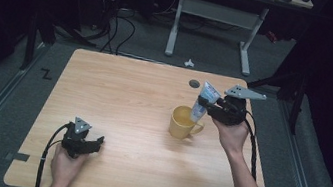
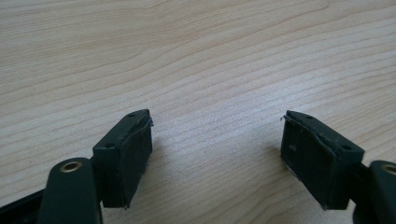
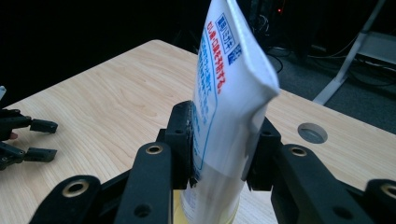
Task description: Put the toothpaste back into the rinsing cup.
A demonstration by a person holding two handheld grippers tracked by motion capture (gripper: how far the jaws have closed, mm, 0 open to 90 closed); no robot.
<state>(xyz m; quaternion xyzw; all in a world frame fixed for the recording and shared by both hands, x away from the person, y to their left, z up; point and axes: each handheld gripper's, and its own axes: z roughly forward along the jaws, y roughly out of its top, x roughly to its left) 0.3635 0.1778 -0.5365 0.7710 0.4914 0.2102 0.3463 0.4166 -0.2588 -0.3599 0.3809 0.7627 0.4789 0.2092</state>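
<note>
My right gripper (image 1: 205,105) is shut on a white tube (image 1: 205,100) printed with blue and red text, holding it upright with its crimped end up. The tube's lower end hangs over the mouth of a yellow mug (image 1: 183,122) at the table's right of centre. In the right gripper view the tube (image 3: 231,98) stands squeezed between the two black pads, and the mug's yellow rim (image 3: 210,212) shows just below. My left gripper (image 1: 96,143) rests on the table near the front left; in the left gripper view it (image 2: 217,140) is open over bare wood, nothing between its pads.
The wooden table (image 1: 124,92) has a round cable hole (image 1: 194,84) at its far edge behind the mug. A second desk's white legs (image 1: 176,19) and floor cables stand beyond. In the right gripper view the other gripper (image 3: 25,140) lies at the far left.
</note>
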